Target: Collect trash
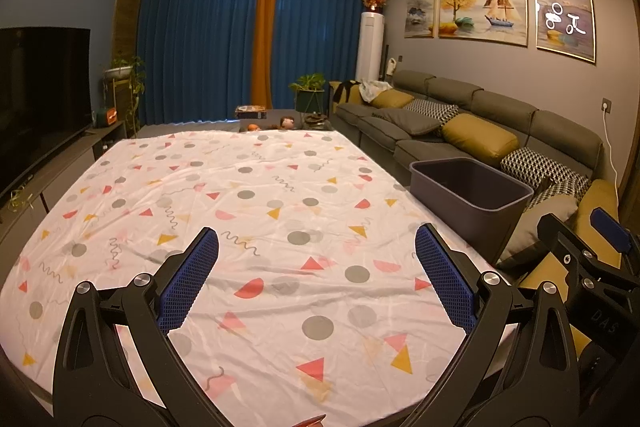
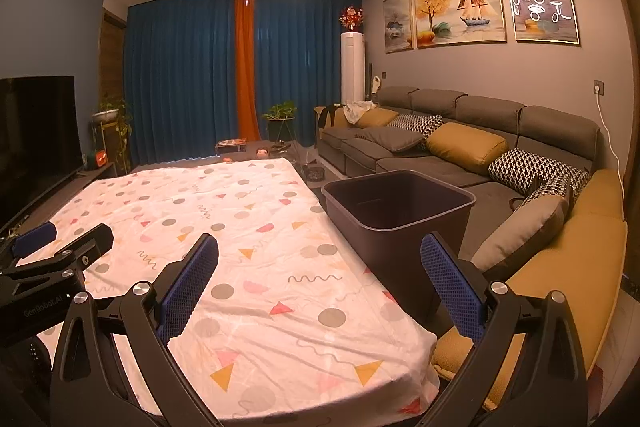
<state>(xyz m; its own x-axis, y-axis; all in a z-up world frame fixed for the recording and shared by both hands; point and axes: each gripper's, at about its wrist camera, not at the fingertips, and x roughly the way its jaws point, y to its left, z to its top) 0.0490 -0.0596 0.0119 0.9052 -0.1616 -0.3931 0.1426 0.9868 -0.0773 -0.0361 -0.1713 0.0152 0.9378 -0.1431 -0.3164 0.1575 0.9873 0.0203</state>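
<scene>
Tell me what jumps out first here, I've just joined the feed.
The patterned tablecloth fills the foreground, with no trash visible on it. A dark bin stands off its right edge, before the grey sofa. Both the left gripper and the right gripper hang open over the cloth, holding nothing.

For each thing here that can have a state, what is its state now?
Left claw: open, holds nothing.
Right claw: open, holds nothing.
Bin: upright beside the table, no lid, looks empty.
Tablecloth: spread flat, slightly wrinkled.
Curtains: drawn shut.
TV: screen dark.
</scene>
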